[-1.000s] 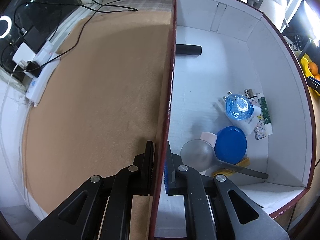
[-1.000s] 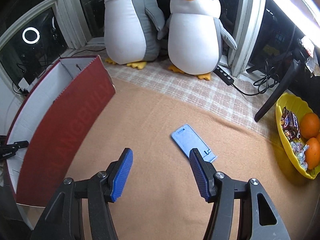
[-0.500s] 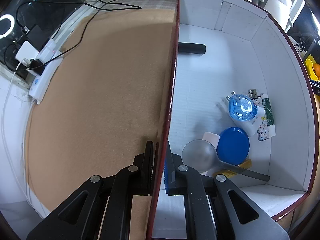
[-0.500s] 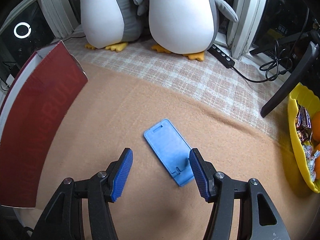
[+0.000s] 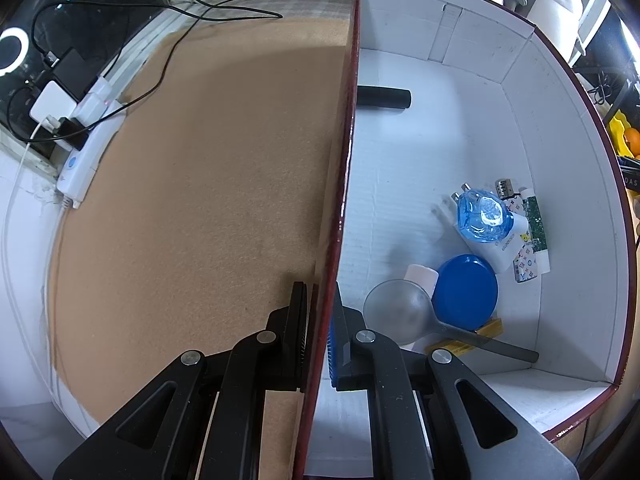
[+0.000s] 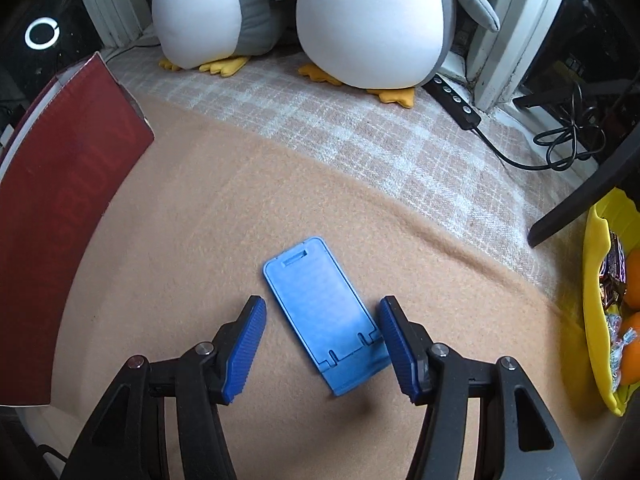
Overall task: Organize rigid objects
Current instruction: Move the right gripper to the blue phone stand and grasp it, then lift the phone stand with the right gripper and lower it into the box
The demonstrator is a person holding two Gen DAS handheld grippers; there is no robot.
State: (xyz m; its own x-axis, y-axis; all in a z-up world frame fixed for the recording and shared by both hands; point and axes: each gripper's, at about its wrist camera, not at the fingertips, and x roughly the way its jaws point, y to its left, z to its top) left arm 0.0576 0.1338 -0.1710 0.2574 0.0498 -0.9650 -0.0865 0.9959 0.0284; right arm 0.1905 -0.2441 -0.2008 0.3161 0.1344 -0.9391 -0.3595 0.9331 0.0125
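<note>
A flat blue phone stand (image 6: 324, 316) lies on the tan blanket. My right gripper (image 6: 322, 344) is open and low over it, one finger on each side of its near end. My left gripper (image 5: 320, 332) is shut on the near wall (image 5: 344, 168) of the dark red box with a white inside; that box also shows at the left of the right wrist view (image 6: 60, 208). In the box lie a black cylinder (image 5: 384, 98), a blue-topped bottle (image 5: 484, 220), a blue round lid (image 5: 466, 292) and a magnifying glass (image 5: 398, 314).
Two plush penguins (image 6: 376, 20) stand at the back on a plaid cloth. A yellow bowl (image 6: 596, 312) with oranges and sweets is at the right edge. A black bar (image 6: 580, 196) slants in front of it. A power strip and cables (image 5: 80, 140) lie left of the box.
My right gripper has moved forward and down; the blue phone stand now lies between its open fingers. My left gripper stays clamped on the box wall, with a slight shift of view.
</note>
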